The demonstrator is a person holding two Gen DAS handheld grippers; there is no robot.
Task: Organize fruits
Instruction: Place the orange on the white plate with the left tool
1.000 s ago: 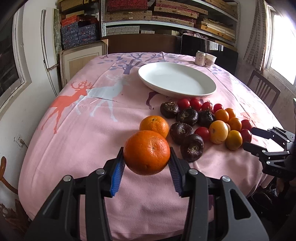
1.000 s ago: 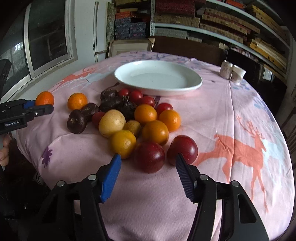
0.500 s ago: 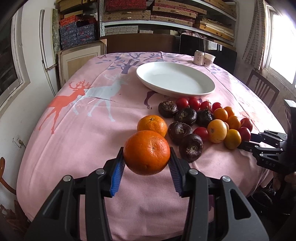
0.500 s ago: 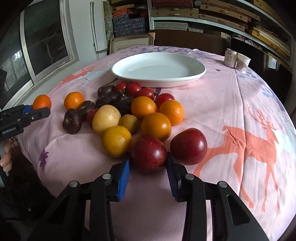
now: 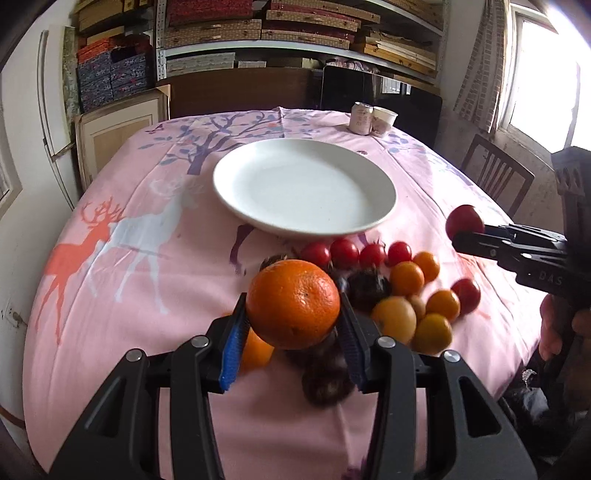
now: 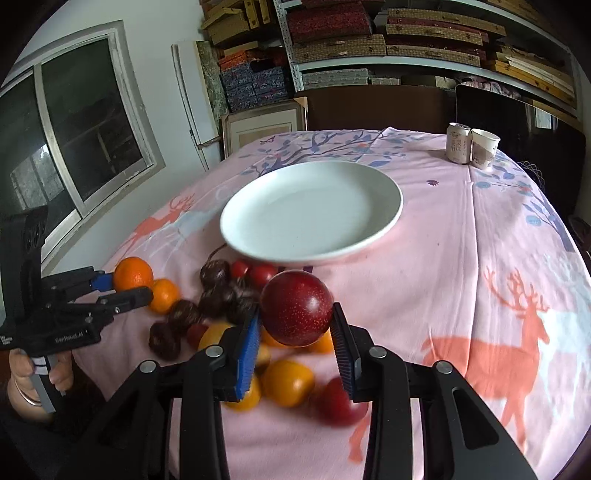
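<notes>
My left gripper (image 5: 291,334) is shut on a large orange (image 5: 293,303) and holds it above the fruit pile. My right gripper (image 6: 295,341) is shut on a dark red plum (image 6: 297,307), lifted off the cloth. An empty white plate (image 5: 304,186) lies beyond the pile in the left wrist view and also shows in the right wrist view (image 6: 312,212). Cherry tomatoes (image 5: 344,252), small oranges (image 5: 406,277), yellow fruits (image 5: 394,319) and dark chestnut-like fruits (image 5: 367,285) lie on the pink cloth in front of the plate. The right gripper with its plum (image 5: 464,221) shows at the right in the left wrist view.
A can (image 6: 458,143) and a paper cup (image 6: 484,147) stand at the table's far edge. A wooden chair (image 5: 496,177) stands at the right. Shelves with boxes (image 5: 295,22) line the back wall. The pink deer tablecloth (image 6: 480,258) drops off at the near edge.
My right gripper closed on the red plum and lifted it off the cloth. My left gripper moved forward over the pile toward the plate, still holding the orange.
</notes>
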